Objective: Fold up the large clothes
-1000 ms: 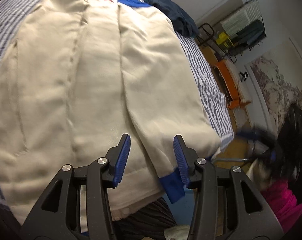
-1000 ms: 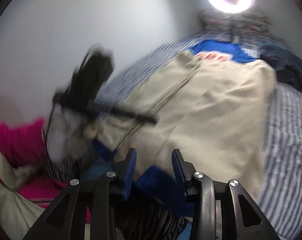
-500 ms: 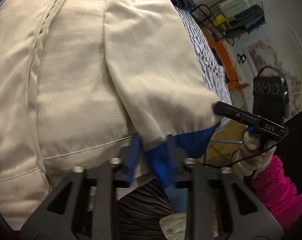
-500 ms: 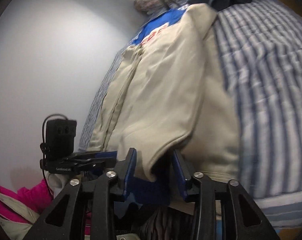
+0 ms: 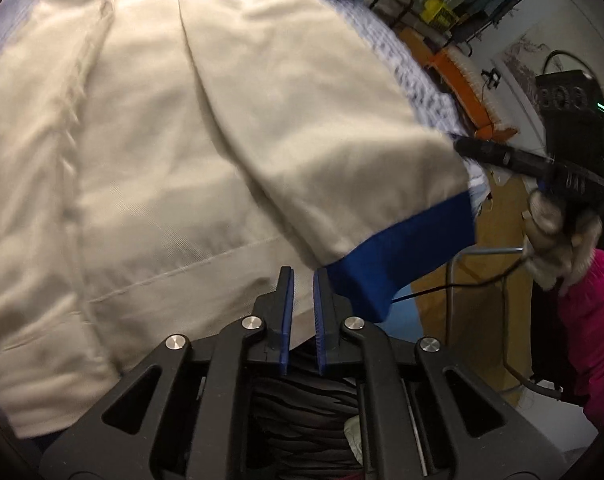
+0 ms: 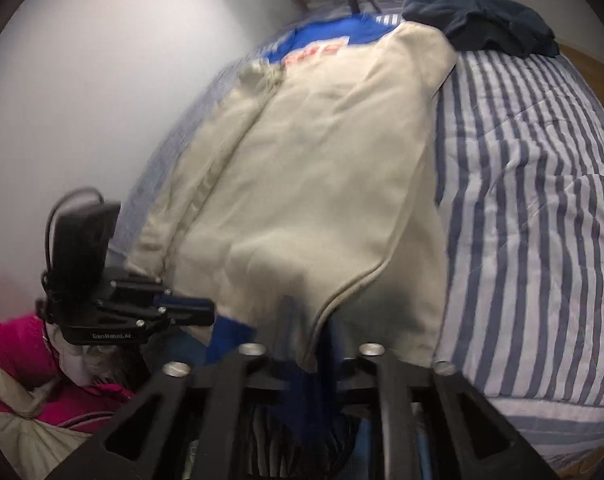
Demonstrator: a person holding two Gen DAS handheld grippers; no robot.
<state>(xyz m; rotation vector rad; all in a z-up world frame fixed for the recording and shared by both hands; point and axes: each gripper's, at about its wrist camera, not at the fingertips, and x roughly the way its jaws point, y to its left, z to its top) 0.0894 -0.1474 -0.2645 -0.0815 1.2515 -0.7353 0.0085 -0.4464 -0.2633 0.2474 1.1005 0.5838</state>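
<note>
- Left wrist view shows a cream jacket spread flat over a striped bedspread, its hem lying nearest the camera.
- One sleeve, ending in a blue cuff, lies folded across the jacket body toward the hem.
- Left gripper has its blue pads drawn almost together; the hem's cream cloth shows in the narrow slit, though whether it is pinched cannot be told. The cuff touches the outer side of one finger.
- Right gripper is blurred; its jaws are opening, with the edge of the sleeve and cuff lying between them.
- Right wrist view also shows the left gripper at the lower left, beside a pink sleeve.
- A dark blue garment lies at the far end of the bedspread, just past the jacket's shoulder.
</note>
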